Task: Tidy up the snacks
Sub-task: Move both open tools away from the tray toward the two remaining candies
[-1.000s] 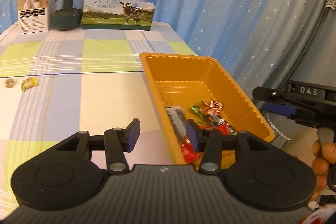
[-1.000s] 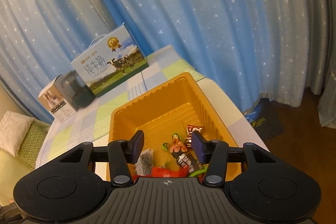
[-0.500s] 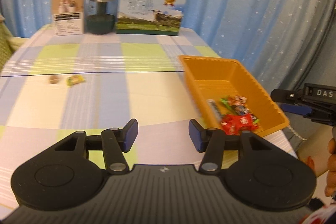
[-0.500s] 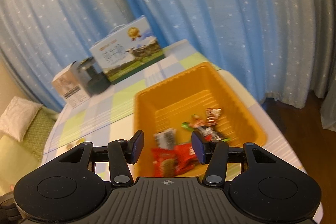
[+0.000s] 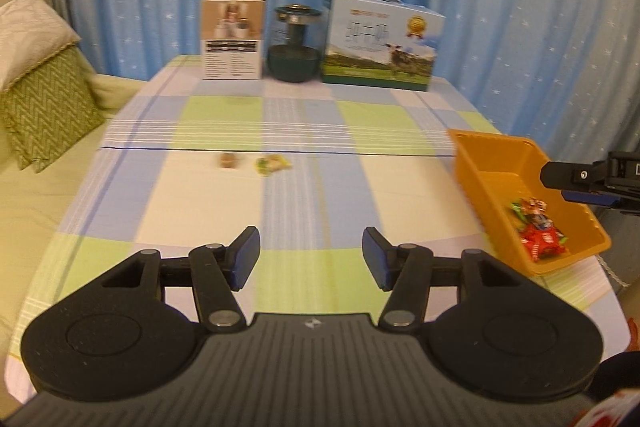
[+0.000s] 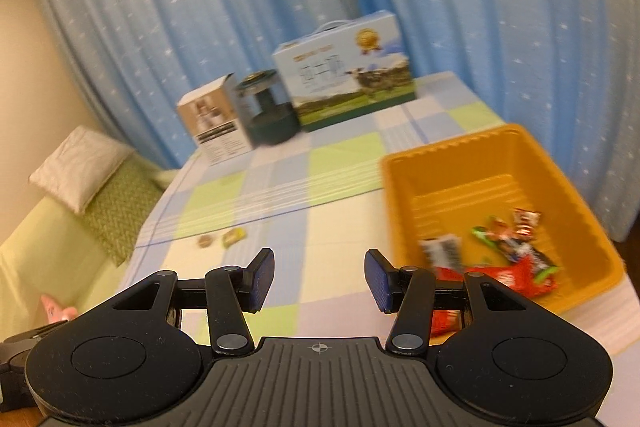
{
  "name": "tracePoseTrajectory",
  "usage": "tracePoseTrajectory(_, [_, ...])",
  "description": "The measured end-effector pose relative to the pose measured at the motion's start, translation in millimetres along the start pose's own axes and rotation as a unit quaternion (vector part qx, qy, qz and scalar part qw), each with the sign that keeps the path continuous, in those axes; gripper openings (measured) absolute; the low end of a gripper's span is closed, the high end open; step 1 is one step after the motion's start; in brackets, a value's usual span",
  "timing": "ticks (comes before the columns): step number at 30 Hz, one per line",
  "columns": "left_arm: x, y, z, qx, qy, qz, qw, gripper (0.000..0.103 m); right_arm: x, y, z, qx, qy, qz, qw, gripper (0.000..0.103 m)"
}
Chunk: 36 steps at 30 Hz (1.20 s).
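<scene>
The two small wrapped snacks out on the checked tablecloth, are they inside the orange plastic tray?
No, the two small wrapped snacks lie on the bare checked tablecloth, well apart from the orange plastic tray.

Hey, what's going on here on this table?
A person with two handheld grippers is sorting snacks into an orange tray. Several wrapped snacks already lie in it. Two small candies remain on the checked tablecloth. The left gripper is opening, nothing between its jaws; the right gripper is open and empty.

Two loose snacks (image 5: 273, 163), one tray (image 5: 472, 163)
</scene>
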<state>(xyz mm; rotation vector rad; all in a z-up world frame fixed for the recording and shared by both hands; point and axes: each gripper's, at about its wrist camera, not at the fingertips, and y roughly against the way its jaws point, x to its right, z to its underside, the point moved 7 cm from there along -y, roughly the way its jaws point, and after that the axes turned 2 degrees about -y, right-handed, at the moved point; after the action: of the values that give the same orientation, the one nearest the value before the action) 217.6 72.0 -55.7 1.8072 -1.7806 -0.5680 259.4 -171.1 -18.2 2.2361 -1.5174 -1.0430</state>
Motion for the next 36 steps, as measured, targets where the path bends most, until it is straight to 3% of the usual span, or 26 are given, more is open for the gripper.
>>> tracePoseTrajectory(15, [-76, -22, -3, 0.002, 0.018, -0.038, 0.9991, 0.057, -69, -83, 23, -0.041, 0.065, -0.025, 0.997, 0.051])
tracePoseTrajectory(27, [-108, -96, -8, -0.013, 0.002, -0.050, 0.9987, 0.058, -88, -183, 36, -0.069, 0.119, -0.034, 0.990, 0.051])
tracePoseTrajectory(31, [-114, -116, -25, -0.007, 0.000, -0.044, 0.9990, 0.058, -94, -216, 31, -0.065, 0.142, -0.033, 0.987, 0.051])
tracePoseTrajectory(36, [-130, -140, -40, 0.000, 0.009, -0.062, 0.9980, 0.058, -94, -259, 32, -0.076, 0.160, -0.040, 0.983, 0.051])
